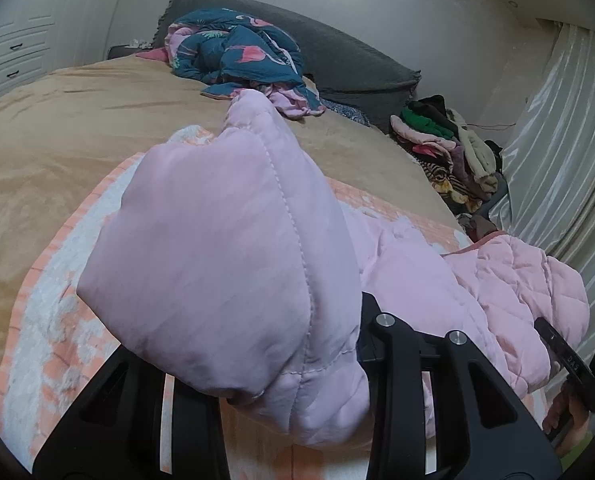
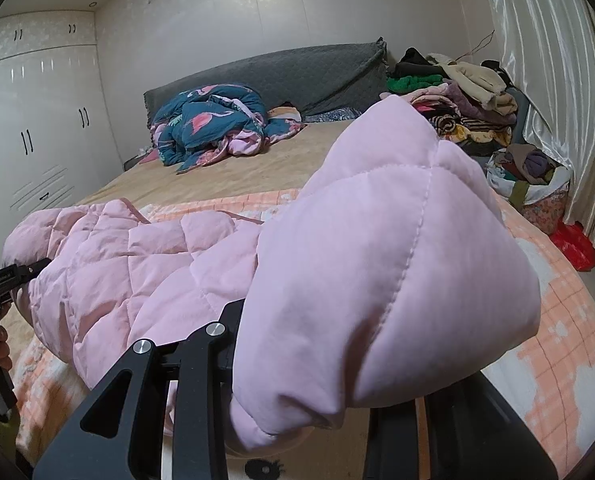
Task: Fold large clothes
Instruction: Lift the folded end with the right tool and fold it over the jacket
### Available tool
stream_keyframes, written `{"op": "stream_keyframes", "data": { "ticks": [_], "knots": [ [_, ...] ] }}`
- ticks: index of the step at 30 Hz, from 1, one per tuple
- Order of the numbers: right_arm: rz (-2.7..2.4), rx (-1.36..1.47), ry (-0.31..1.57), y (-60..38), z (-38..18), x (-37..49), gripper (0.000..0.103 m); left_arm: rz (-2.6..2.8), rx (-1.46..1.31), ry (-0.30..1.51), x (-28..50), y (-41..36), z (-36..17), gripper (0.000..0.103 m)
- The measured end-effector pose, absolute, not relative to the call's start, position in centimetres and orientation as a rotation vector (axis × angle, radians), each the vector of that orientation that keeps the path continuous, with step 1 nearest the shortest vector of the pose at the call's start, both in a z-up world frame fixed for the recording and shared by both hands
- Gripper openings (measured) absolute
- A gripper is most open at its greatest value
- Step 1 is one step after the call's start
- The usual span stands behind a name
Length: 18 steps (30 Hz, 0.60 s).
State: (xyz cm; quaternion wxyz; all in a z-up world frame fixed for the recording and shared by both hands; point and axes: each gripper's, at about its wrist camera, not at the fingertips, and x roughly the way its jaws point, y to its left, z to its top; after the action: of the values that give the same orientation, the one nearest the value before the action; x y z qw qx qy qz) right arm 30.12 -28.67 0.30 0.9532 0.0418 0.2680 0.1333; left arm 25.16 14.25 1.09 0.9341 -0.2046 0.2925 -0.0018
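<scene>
A pink quilted jacket (image 1: 225,248) hangs lifted above the orange-and-white blanket (image 1: 53,332) on the bed. My left gripper (image 1: 285,364) is shut on one puffy end of it, and the fabric bulges over the fingers and hides the tips. My right gripper (image 2: 317,364) is shut on the other end of the jacket (image 2: 381,264) in the same way. The jacket's body (image 2: 129,264) sags between the two grippers. Each view shows the other gripper at its edge, right gripper (image 1: 569,364) and left gripper (image 2: 13,280), held by a hand.
A crumpled teal flamingo-print quilt (image 2: 209,124) lies near the grey headboard (image 2: 297,76) on the tan bedspread (image 1: 77,120). Stacked clothes (image 2: 465,92) and a full basket (image 2: 533,184) stand by the shiny curtain (image 2: 549,80). White wardrobes (image 2: 33,128) line the far side.
</scene>
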Motion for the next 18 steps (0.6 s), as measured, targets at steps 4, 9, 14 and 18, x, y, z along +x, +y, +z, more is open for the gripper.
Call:
{"op": "stream_keyframes", "data": {
  "ticks": [4,9,14,18],
  "knots": [
    [0.267,0.084,0.549,-29.0,0.0,28.8,0.029,-0.010,-0.399,0.594,23.9,13.8,1.2,0.027],
    [0.261,0.076,0.548,-29.4,-0.1,26.7,0.029,-0.002,-0.344,0.587,21.8,12.6,1.1,0.027],
    [0.265,0.043,0.544,-29.4,0.1,24.5,0.029,-0.006,-0.330,0.581,19.7,12.4,0.8,0.027],
    [0.264,0.019,0.549,-29.1,-0.1,22.8,0.029,0.005,-0.324,0.593,18.0,12.3,0.1,0.027]
  ]
}}
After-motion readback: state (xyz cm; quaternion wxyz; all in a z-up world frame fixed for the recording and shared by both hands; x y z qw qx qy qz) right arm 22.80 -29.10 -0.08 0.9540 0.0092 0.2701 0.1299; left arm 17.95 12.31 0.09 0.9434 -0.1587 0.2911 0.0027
